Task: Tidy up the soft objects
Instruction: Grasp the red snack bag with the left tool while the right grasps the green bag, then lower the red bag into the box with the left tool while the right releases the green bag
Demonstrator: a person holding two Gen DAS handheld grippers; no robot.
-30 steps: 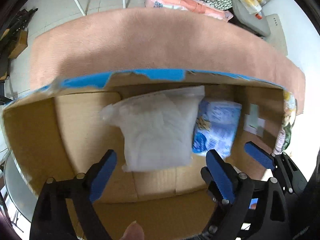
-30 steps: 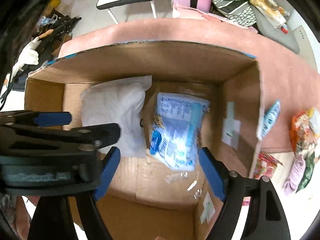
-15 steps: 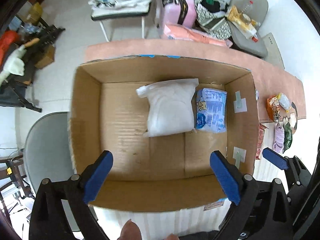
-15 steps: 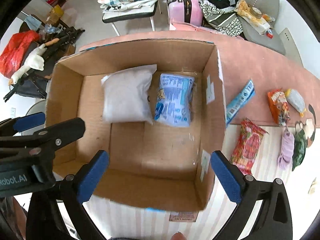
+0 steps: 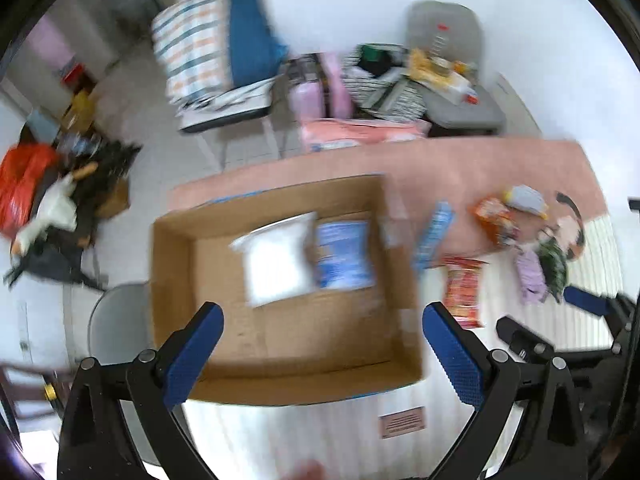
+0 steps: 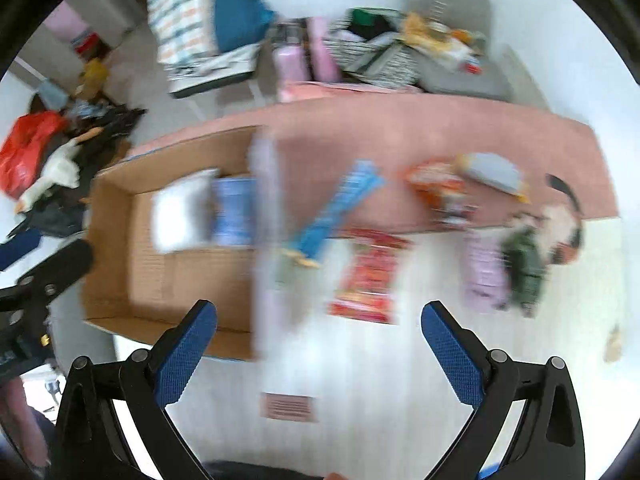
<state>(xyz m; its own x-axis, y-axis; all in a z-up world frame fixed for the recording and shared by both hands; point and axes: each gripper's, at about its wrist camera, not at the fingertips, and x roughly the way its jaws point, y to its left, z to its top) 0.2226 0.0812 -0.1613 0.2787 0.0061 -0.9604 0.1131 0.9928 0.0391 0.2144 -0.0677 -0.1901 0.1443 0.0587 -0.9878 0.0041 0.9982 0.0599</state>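
Note:
An open cardboard box (image 5: 176, 280) stands on the table and holds a white soft pack (image 5: 278, 266) and a blue pack (image 5: 346, 254), side by side. The box (image 6: 120, 264) also shows at the left in the right wrist view. Right of it lie a long blue packet (image 6: 336, 208), a red packet (image 6: 368, 276), an orange packet (image 6: 440, 188), a lilac bundle (image 6: 484, 268) and a green soft item (image 6: 524, 264). My left gripper (image 5: 320, 344) is open and empty, high above the box's near edge. My right gripper (image 6: 318, 340) is open and empty above the striped cloth.
The table has a pink cloth (image 6: 400, 128) at the back and a pale striped one (image 6: 360, 380) in front. Behind it stand chairs with a grey cushion (image 5: 444, 36), clothes and a pink suitcase (image 5: 316, 92). Clutter and a red bag (image 5: 20, 184) lie on the floor at the left.
Both grippers have risen out of the box and drawn back, and the right one has swung to the right, over the loose packets. Both packs stay in the box.

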